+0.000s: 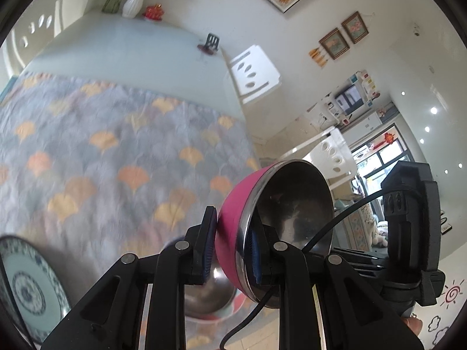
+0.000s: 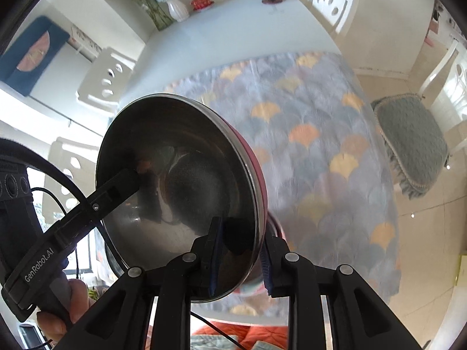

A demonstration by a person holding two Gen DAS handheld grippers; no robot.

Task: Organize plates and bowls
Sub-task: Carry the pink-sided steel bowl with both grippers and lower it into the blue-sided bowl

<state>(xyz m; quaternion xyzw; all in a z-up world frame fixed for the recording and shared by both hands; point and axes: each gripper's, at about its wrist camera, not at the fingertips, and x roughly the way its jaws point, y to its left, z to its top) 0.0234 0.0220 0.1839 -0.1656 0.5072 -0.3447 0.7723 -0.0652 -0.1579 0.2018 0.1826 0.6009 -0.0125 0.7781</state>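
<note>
A pink bowl with a steel inside [image 1: 294, 204] is held tilted on its side above the table. My left gripper [image 1: 233, 250] is shut on its rim, one finger on the pink outside, one inside. In the right wrist view the same bowl [image 2: 181, 180] fills the middle, and my right gripper [image 2: 239, 256] is shut on its rim on the opposite side. The left gripper's finger [image 2: 116, 189] reaches into the bowl from the left. A second steel bowl [image 1: 210, 294] sits below on the table. A blue-patterned plate [image 1: 32, 291] lies at the lower left.
The table carries a grey cloth with orange fan shapes [image 1: 116, 145] and a pale bare top [image 1: 131, 52] beyond it. A white vase with flowers [image 1: 132, 4], a red ornament [image 1: 153, 11] and a small black stand [image 1: 211, 43] sit at the far end. White chairs [image 1: 254, 73] surround the table.
</note>
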